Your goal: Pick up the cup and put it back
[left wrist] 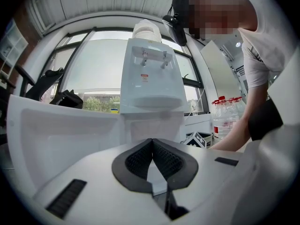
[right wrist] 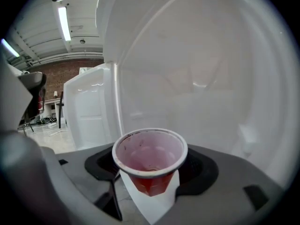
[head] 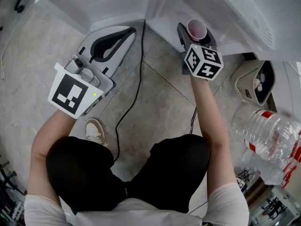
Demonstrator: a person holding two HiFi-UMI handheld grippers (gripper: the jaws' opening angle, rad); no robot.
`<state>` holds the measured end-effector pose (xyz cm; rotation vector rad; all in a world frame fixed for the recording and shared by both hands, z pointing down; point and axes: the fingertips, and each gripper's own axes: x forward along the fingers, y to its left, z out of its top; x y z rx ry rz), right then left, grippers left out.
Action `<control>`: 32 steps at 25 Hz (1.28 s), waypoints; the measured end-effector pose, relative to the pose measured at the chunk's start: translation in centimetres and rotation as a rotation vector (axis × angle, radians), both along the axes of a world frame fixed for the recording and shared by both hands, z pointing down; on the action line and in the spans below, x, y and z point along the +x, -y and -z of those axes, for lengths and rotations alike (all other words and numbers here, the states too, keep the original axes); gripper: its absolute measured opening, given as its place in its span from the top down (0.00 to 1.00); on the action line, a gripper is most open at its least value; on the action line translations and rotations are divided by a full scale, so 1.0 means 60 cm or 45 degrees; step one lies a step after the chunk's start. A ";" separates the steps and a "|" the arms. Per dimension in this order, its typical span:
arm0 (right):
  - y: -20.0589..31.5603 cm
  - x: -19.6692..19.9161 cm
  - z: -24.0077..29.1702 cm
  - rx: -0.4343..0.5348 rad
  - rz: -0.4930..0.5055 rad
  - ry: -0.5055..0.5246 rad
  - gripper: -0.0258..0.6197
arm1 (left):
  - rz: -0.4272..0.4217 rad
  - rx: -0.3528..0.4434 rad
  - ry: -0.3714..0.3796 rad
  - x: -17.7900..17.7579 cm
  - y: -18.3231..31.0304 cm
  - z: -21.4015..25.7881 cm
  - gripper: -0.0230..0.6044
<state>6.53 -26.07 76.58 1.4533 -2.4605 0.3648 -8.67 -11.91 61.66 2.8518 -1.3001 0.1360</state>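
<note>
A red plastic cup [right wrist: 150,159] with a white rim stands upright between the black pads of my right gripper [right wrist: 150,170], which is shut on its sides. The head view shows the same cup [head: 196,28] held off the floor in the right gripper [head: 196,36], close against the white water dispenser [head: 244,18]. The cup's inside looks wet and reddish. My left gripper [head: 130,32] hangs lower left over the tiled floor. Its pads [left wrist: 140,159] meet at the tip, shut on nothing. Ahead of the left gripper [left wrist: 152,143] stands the dispenser [left wrist: 151,78] with two taps.
A black cable [head: 136,79] runs across the floor tiles between my arms. Large clear water bottles [head: 268,135] lie at the right, with a beige device [head: 251,81] behind them. A white box-like panel [head: 94,4] is at the top left. My shoe [head: 96,130] is below the left gripper.
</note>
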 end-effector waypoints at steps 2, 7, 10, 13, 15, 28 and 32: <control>-0.013 0.003 0.015 0.006 0.025 0.023 0.42 | 0.006 0.013 0.002 0.002 -0.001 0.003 0.93; -0.056 0.002 0.061 0.001 0.104 0.074 0.42 | 0.014 0.036 0.028 0.006 -0.006 0.014 0.93; -0.083 0.001 0.098 0.012 0.161 0.108 0.42 | 0.023 0.040 0.041 0.005 -0.007 0.017 0.93; -0.110 0.003 0.137 0.036 0.212 0.132 0.42 | 0.029 0.039 0.048 0.005 -0.008 0.018 0.93; -0.132 0.008 0.160 0.048 0.248 0.139 0.42 | 0.037 0.037 0.043 0.004 -0.007 0.019 0.93; -0.278 0.151 0.257 0.051 0.224 0.168 0.42 | 0.059 0.058 0.046 -0.008 -0.009 0.042 0.93; -0.307 0.204 0.261 0.041 0.141 0.148 0.42 | 0.064 0.059 0.056 -0.017 -0.015 0.044 0.93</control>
